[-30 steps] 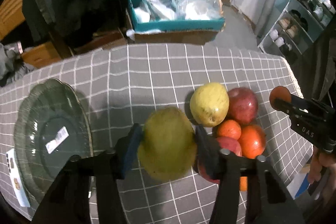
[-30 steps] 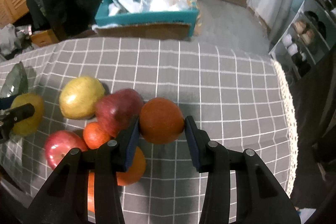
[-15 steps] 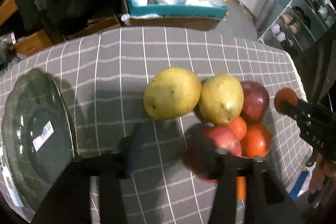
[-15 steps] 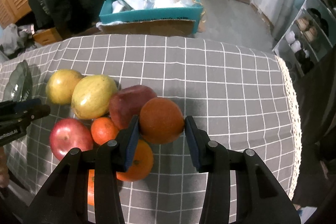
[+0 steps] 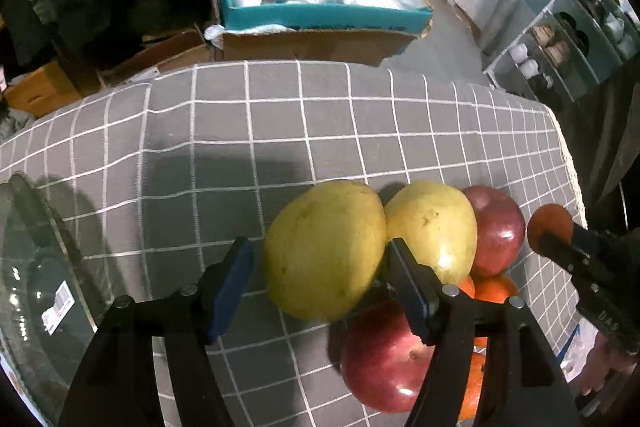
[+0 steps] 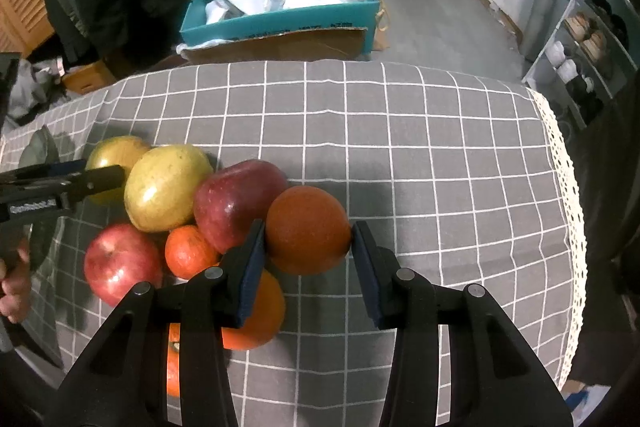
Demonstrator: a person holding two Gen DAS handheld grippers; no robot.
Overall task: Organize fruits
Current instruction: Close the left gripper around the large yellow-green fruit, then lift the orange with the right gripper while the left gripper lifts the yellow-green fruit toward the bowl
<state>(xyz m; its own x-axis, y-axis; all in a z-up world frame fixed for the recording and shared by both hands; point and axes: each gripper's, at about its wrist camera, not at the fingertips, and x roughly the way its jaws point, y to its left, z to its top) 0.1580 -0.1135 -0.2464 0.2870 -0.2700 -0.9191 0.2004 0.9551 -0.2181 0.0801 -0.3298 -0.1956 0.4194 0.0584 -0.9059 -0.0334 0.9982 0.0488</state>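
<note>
Left wrist: left tongs (image 5: 320, 277), tilted steeply down, straddle yellow pear (image 5: 324, 251).

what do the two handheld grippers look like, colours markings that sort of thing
Both are matte black plastic. The left gripper and right gripper each have two angular fingers faced with dark blue pads and silver round pivot pins at the joints. Seen side-on from the other camera, each body carries small white lettering, too blurred to read. No cables or sleeves show.
</note>
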